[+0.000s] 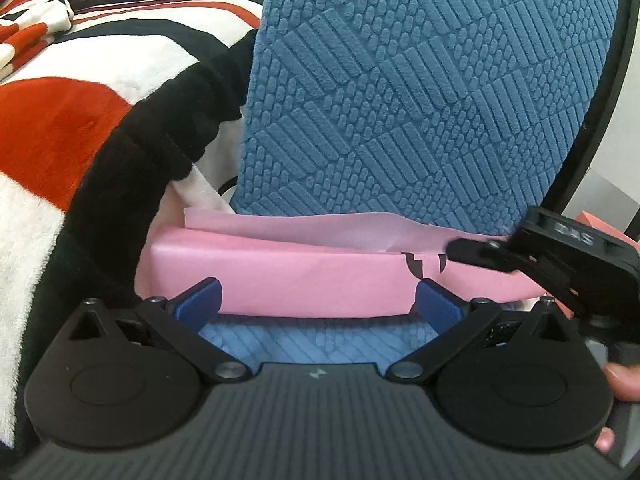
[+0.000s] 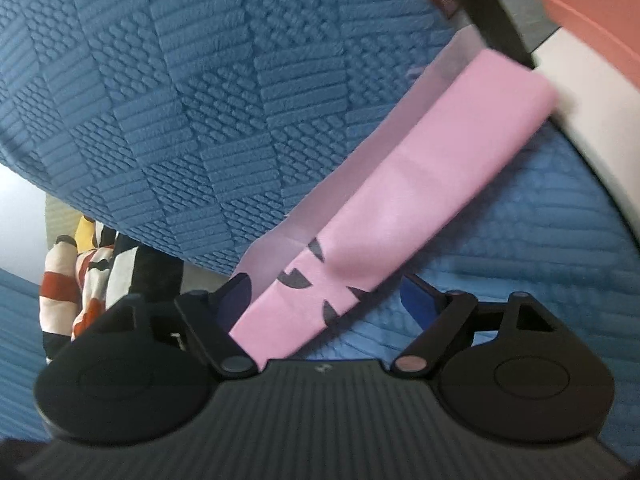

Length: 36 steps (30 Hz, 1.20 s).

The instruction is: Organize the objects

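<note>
Two grippers at the pink pack [image 1: 280,276]; we can't see its far end behind the blue cushion [image 1: 420,92]. Our left gripper [image 1: 316,300] spreads wide around it, and our right gripper [image 2: 324,300] gapes too, pack loose between.

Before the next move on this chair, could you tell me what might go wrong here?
1. The soft pink folded cloth lies between the right gripper pads, which look apart; it could sag or unfold if lifted by one end.
2. The left gripper and right gripper work close together and could collide.
3. The loose top layer might snag against the blue textured chair back.

Pink pack [image 1: 280,276] far end behind right tongs [image 1: 472,254], print blurred
</note>
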Available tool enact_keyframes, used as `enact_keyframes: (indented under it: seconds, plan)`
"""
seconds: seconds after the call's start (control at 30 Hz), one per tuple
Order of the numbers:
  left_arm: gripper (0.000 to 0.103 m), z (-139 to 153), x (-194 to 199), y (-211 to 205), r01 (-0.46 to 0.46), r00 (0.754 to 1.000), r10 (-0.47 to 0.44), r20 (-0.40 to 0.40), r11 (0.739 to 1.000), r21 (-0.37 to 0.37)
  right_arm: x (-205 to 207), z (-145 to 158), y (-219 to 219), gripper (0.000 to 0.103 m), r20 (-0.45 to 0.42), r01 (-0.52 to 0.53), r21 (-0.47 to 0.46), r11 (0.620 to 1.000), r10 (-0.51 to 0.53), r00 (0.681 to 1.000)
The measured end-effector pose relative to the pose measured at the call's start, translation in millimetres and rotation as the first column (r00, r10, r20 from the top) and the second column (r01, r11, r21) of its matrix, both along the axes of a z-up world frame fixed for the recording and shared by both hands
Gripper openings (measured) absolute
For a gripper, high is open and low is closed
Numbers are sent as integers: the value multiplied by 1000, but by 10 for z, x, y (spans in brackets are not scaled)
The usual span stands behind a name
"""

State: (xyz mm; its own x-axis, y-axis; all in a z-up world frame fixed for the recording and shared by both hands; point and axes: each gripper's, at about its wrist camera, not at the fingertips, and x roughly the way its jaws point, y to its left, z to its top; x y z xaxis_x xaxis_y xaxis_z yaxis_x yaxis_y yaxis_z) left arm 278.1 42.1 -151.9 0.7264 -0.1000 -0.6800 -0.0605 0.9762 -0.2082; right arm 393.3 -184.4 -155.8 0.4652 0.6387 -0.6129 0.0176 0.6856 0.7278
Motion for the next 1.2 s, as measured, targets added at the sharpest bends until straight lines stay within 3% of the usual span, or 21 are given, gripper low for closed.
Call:
enact_keyframes:
  seconds: [0.2,0.37,0.53,0.63,0.83,1.07,1.2]
  plan:
    - [103,-7,-8,0,-3,1000,3,-7,1000,-5,168,-118,227,85,-43,47,-69,996,-50,998]
    - [103,-6,16,16,-15,1000,15,-7,1000,-8,248,-224,274,85,-80,90,-67,994,-95,992]
    - [103,-27,20,28,-17,1000,17,-16,999,-27,284,-240,281,85,-62,89,-122,989,-97,993]
    - [103,-29,22,17,-17,1000,16,-19,999,-38,273,-247,227,84,-68,82,-97,992,-88,994]
    - [103,-17,12,3,-3,1000,3,-8,999,-52,230,-290,81,69,-118,76,-89,993,-87,989]
    - [103,-34,-3,32,15,1000,-16,-14,995,-101,123,-164,-135,55,-103,49,-137,989,-64,993]
    - [103,-100,22,77,12,998,-21,-52,985,-174,26,-127,-272,43,-107,24,-155,988,-41,993]
